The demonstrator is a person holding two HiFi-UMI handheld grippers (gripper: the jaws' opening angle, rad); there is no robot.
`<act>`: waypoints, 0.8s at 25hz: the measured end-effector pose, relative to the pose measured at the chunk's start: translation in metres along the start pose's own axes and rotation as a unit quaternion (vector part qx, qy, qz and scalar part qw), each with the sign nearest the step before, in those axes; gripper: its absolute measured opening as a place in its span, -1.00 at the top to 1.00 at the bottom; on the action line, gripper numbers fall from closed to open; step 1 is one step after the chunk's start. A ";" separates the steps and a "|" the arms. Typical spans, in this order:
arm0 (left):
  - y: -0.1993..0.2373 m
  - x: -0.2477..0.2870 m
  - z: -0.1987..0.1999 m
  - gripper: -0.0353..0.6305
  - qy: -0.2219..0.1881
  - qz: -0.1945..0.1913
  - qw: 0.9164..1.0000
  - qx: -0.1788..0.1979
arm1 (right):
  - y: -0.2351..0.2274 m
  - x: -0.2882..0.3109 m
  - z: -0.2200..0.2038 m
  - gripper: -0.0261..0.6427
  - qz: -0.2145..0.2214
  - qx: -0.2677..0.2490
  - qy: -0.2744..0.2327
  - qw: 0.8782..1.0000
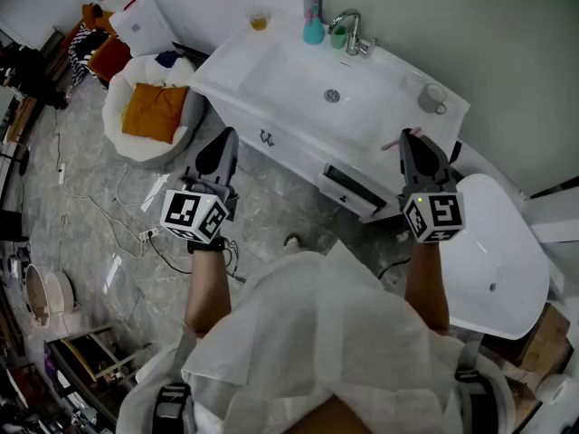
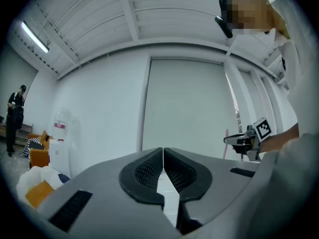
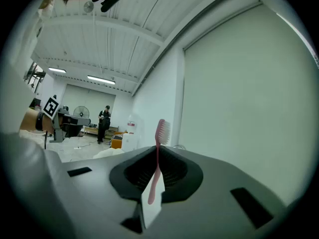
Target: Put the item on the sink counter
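Right tongs clamped on slim pink plastic toothbrush, white bristles upward, held in air at front edge of white sink counter. Left tongs pressed together, empty. On counter: small glass of amber liquid, teal bottle, green cup beside chrome tap. Grey marbled floor below.

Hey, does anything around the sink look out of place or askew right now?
The drawer in the front of the sink cabinet stands partly pulled out, and loose cables sprawl across the floor. Nothing on the counter looks spilled.
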State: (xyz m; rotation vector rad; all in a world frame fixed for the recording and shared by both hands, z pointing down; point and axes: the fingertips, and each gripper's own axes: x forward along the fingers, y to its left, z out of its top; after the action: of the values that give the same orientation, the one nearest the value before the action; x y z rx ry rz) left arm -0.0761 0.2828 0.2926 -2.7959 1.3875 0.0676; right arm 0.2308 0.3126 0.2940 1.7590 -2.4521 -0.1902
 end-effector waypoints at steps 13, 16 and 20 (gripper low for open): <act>0.006 0.011 -0.006 0.84 0.001 -0.002 1.000 -0.002 | -0.003 0.010 -0.004 0.87 0.001 0.011 -0.002 1.000; 0.008 0.014 -0.009 0.84 0.004 -0.001 1.000 -0.004 | -0.006 0.014 -0.004 0.87 -0.002 0.028 -0.003 1.000; 0.015 0.016 -0.014 0.84 0.006 0.000 1.000 -0.008 | -0.006 0.020 -0.008 0.87 -0.004 0.033 0.000 0.999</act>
State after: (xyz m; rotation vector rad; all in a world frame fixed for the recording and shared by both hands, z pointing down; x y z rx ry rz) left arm -0.0781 0.2608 0.3057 -2.8143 1.3948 0.0609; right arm 0.2309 0.2912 0.3011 1.7936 -2.4795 -0.1099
